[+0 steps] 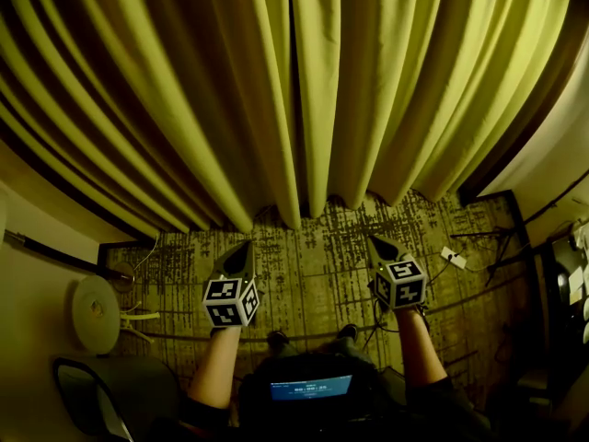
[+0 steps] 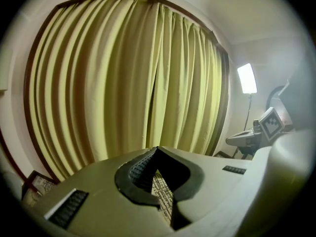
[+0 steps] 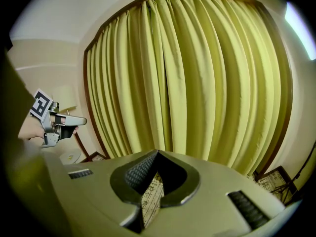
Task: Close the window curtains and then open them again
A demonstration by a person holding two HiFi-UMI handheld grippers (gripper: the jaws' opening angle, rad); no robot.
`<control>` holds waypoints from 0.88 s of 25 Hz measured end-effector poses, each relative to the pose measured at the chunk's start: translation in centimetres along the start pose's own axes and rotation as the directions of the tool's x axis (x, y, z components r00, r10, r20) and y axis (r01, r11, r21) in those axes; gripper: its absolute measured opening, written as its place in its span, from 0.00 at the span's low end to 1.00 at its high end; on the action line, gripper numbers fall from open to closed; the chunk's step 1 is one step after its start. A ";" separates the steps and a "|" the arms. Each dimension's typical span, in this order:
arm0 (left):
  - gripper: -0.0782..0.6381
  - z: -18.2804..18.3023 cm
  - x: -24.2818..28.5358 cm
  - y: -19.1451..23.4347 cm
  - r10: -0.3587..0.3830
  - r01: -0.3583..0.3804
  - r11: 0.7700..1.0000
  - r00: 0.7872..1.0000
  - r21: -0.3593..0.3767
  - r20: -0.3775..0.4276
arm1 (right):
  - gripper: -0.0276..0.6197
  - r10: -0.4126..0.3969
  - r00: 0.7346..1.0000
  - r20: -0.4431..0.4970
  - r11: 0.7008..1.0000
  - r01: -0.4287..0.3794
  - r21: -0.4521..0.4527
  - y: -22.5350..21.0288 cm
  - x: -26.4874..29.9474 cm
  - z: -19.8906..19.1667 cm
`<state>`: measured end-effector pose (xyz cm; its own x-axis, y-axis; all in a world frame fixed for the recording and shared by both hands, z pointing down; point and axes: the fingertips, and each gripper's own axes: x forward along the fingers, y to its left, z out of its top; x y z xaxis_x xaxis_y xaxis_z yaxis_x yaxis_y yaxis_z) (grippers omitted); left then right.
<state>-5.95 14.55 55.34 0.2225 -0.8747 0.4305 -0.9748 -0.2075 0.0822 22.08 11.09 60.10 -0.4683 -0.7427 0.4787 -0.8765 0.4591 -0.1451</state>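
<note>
The left hand-held gripper [image 1: 245,249] and right hand-held gripper [image 1: 375,241], both closed and empty, face two drawn curtains [image 1: 317,81]

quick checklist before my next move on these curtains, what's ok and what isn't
1. Curtains drawn shut, panels meeting at the middle: ok.
2. Left gripper jaws together, nothing between them: ok.
3. Right gripper jaws together, nothing between them: ok.
4. A gripper on the fabric's edge: not ok, both hang short of it, above the carpet.
5. Curtains slide freely: cannot tell.
</note>
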 end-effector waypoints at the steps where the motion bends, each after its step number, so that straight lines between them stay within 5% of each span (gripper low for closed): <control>1: 0.11 -0.1 -0.1 0.0 0.001 -0.001 1.000 1.000 0.000 -0.001 | 0.07 0.001 1.000 -0.001 1.000 -0.001 0.000 0.0 0.0 -0.1; 22: 0.11 0.0 3.6 -6.0 0.038 -0.037 0.999 0.999 0.023 -0.030 | 0.07 0.085 0.996 -0.005 0.996 -0.085 -0.017 -6.2 0.5 -0.2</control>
<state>0.67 12.68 56.43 0.1850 -0.8683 0.4602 -0.9817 -0.1851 0.0454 27.29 7.95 61.46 -0.5405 -0.6985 0.4690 -0.8315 0.5286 -0.1709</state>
